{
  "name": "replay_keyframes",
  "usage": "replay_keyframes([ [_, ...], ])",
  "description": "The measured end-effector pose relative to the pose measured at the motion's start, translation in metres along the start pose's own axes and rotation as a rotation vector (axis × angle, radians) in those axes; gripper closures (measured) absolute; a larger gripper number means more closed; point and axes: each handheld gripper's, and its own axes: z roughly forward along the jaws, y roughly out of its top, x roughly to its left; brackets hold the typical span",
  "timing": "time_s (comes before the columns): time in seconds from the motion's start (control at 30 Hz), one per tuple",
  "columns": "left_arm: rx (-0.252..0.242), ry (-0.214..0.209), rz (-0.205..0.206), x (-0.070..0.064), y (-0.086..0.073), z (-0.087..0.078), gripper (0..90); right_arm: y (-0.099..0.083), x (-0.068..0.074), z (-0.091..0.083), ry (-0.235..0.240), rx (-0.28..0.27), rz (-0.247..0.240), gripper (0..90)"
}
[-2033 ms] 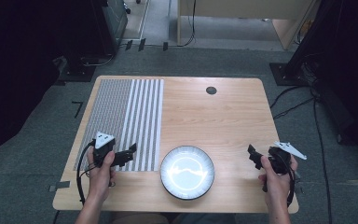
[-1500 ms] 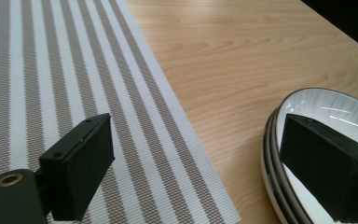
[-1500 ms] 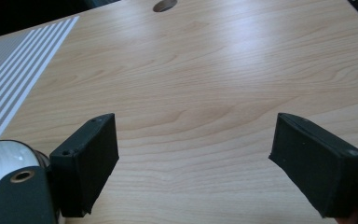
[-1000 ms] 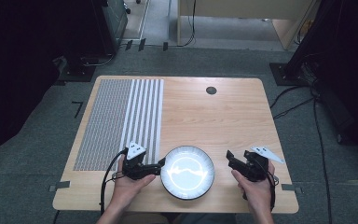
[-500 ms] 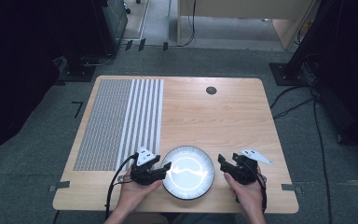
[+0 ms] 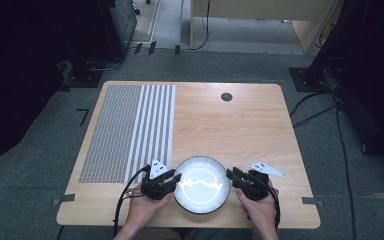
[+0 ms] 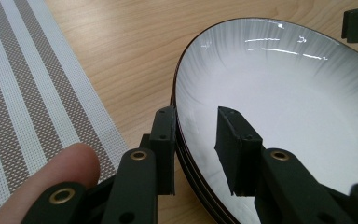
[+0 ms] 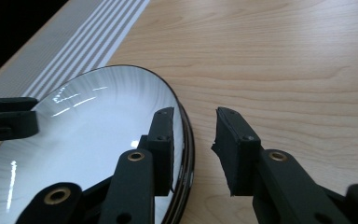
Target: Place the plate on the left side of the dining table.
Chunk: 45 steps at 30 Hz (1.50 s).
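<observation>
Two claws flank a plate at the near table edge.
Low centre on the light wooden table [image 6: 240, 125], beside the striped woven placemat [image 6: 130, 130], sits the round white dark-rimmed plate [image 6: 201, 184]. Gripper views reveal the left claw [image 7: 198, 151] and right claw [image 8: 193, 149] parted, each straddling the rim unclamped.

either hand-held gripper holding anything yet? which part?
Nothing held. Left hand-held gripper and right hand-held gripper each straddle opposite sides of the plate rim, jaws open.
</observation>
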Motion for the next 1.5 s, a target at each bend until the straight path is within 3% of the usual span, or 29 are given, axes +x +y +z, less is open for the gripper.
replay_keyframes([
  [0.03, 0.001, 0.005, 0.0, -0.001, -0.001, 0.0, 69.2, -0.001, 0.0, 0.001, -0.015, 0.006, -0.011, 68.4],
  [0.07, 0.004, 0.016, 0.006, -0.001, -0.001, 0.001, 70.6, -0.003, 0.001, 0.003, -0.034, 0.014, 0.009, 68.4],
  [0.2, 0.005, 0.023, 0.011, -0.002, -0.002, 0.001, 72.5, -0.006, 0.001, 0.004, -0.011, -0.004, 0.085, 69.6],
  [0.37, 0.016, 0.024, 0.011, -0.002, -0.003, 0.003, 71.8, -0.01, 0.006, 0.006, -0.021, 0.007, 0.069, 81.2],
  [0.47, 0.013, 0.027, 0.012, -0.002, -0.004, 0.003, 71.7, -0.012, 0.008, 0.01, -0.029, 0.015, 0.055, 83.0],
  [0.7, 0.007, 0.021, -0.011, -0.001, -0.005, 0.004, 71.4, -0.017, 0.014, 0.011, -0.077, -0.024, 0.021, 83.9],
  [0.77, 0.006, 0.025, -0.012, -0.002, -0.005, 0.004, 71.4, -0.016, 0.013, 0.011, -0.069, -0.021, 0.05, 84.3],
  [0.87, 0.004, 0.021, -0.012, -0.002, -0.005, 0.005, 70.4, -0.016, 0.003, 0.011, -0.006, -0.028, 0.171, 85.0],
  [1.03, 0.007, 0.016, -0.013, -0.001, -0.005, 0.005, 68.7, -0.017, 0.003, 0.012, -0.006, -0.037, 0.183, 84.9],
  [1.13, 0.007, 0.01, -0.013, -0.001, -0.005, 0.006, 67.7, -0.017, -0.003, 0.011, 0.037, -0.038, 0.255, 84.5],
  [1.17, 0.007, 0.008, -0.015, -0.001, -0.005, 0.006, 67.7, -0.017, -0.003, 0.011, 0.037, -0.038, 0.255, 84.5],
  [1.2, 0.011, 0.006, -0.015, -0.001, -0.005, 0.006, 67.1, -0.017, -0.006, 0.009, 0.058, -0.062, 0.298, 89.7],
  [1.23, 0.011, 0.006, -0.015, -0.001, -0.005, 0.006, 66.6, -0.017, -0.006, 0.009, 0.058, -0.062, 0.298, 89.7],
  [1.3, 0.014, 0.005, -0.017, 0.0, -0.006, 0.007, 66.5, -0.015, -0.014, 0.004, 0.126, -0.079, 0.424, 90.0],
  [1.33, 0.012, 0.004, -0.019, 0.0, -0.006, 0.007, 66.2, -0.014, -0.017, 0.004, 0.154, -0.074, 0.454, 90.0],
  [1.4, 0.015, -0.004, -0.025, 0.001, -0.006, 0.007, 66.1, -0.013, -0.017, 0.004, 0.139, -0.071, 0.408, 90.0],
  [1.5, 0.016, -0.007, -0.025, 0.001, -0.006, 0.006, 66.1, -0.01, -0.014, 0.001, 0.143, -0.09, 0.382, 90.0],
])
